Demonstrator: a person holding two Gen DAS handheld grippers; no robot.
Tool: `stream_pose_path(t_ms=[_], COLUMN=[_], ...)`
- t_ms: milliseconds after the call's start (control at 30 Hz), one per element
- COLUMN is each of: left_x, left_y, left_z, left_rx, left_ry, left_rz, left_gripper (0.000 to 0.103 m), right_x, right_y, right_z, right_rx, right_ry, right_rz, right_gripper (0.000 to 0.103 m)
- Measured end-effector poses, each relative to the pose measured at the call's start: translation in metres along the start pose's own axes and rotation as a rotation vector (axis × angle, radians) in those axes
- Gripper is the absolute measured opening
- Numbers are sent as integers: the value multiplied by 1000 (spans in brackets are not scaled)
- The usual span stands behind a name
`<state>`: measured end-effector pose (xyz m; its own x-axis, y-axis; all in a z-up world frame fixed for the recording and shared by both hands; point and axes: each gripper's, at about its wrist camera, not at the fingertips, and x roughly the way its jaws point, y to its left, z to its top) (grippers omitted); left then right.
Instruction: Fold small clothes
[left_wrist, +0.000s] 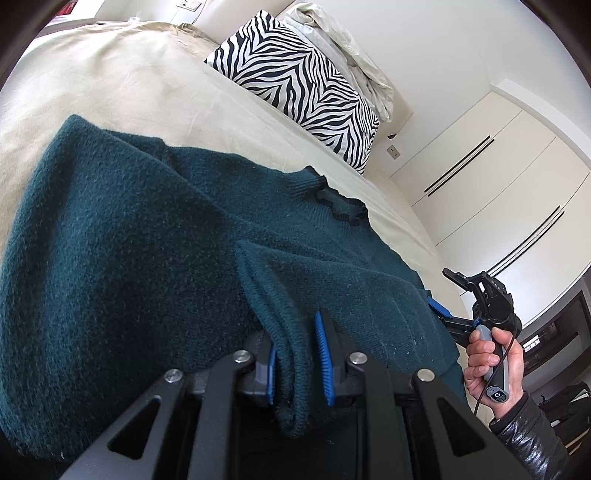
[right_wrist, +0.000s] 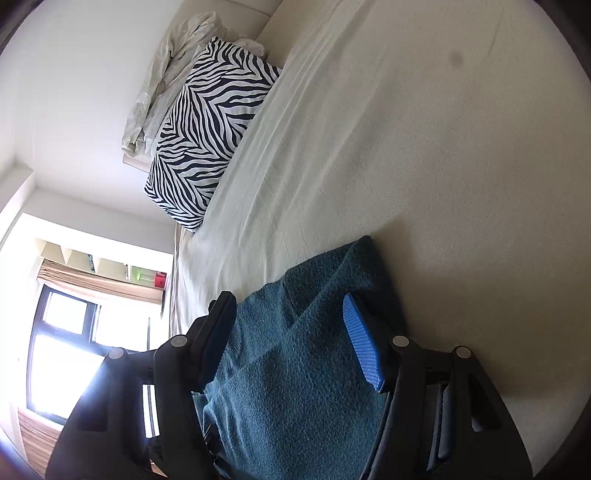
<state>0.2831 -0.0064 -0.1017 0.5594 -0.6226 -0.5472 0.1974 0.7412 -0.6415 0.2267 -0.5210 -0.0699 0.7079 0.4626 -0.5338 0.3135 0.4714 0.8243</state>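
Sweater (left_wrist: 122, 258) mid-fold on the bed (left_wrist: 110, 85): my left gripper (left_wrist: 297, 360) clamps its hem, right gripper (right_wrist: 291, 343) straddles cloth unclenched; next, carry the hem over.

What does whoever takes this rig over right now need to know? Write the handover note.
Left gripper: shut on a folded edge of the green sweater.
Right gripper: jaws wide, sweater cloth between them; I cannot tell whether they press on it.
The sweater lies on the bed, collar towards the striped pillow.
Done: one part is folded over the body.
Left: finish the fold, flatten it, let go.
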Motion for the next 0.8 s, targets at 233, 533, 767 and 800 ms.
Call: stream_pose_path(t_ms=[233, 533, 767, 800], left_x=[-2, -65, -186, -200], left_y=[3, -10, -8, -8], left_z=[1, -8, -80, -92], left_rx=[-9, -41, -68, -64], left_ry=[-1, 4, -26, -19], left_rz=[-11, 54, 134, 154], left_gripper=[22, 64, 70, 70], right_x=[-23, -163, -233, -241], right_y=[-5, -24, -42, -45], right_z=[-35, -145, -218, -227], right_rx=[-29, -53, -124, -135], right_ry=[42, 3, -18, -18], right_rz=[42, 42, -53, -63], right_gripper=[59, 69, 69, 69])
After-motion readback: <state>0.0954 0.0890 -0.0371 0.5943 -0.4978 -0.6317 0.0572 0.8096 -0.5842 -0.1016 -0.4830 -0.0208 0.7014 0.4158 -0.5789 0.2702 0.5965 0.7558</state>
